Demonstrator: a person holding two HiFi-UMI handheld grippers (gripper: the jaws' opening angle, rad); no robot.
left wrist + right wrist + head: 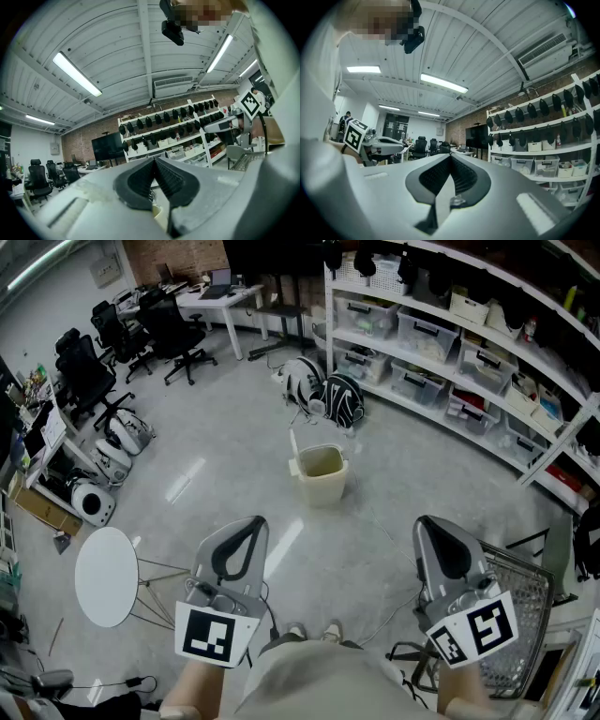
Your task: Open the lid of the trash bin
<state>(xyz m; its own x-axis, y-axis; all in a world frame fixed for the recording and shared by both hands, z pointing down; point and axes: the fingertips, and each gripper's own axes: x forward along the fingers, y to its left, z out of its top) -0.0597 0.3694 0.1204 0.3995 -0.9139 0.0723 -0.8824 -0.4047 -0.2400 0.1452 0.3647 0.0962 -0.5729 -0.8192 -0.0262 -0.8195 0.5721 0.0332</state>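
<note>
A person is standing on a pale grey workshop floor, looking steeply down and holding a gripper in each hand. In the head view the left gripper and the right gripper are pointing forward, well apart from each other. The hands are being cut off by the bottom edge, and only the toes of the shoes are peeking out past the body.

The trash bin, small and cream coloured, is sitting on the floor ahead, between the two grippers and well away from both. Its inside is showing, and a thin pale lid is standing upright at its left rear edge. The hinge is too small to make out.

In the left gripper view, the left gripper is showing its ribbed jaws pressed together at the tips, gripping nothing. A sliver of something cream is showing through the gap below them, too little to identify. In the right gripper view, the right gripper is likewise pinched closed and empty.

Both of these cameras are tilting upward, taking in ceiling lights and wall shelving, so the floor is hidden from them.
</note>
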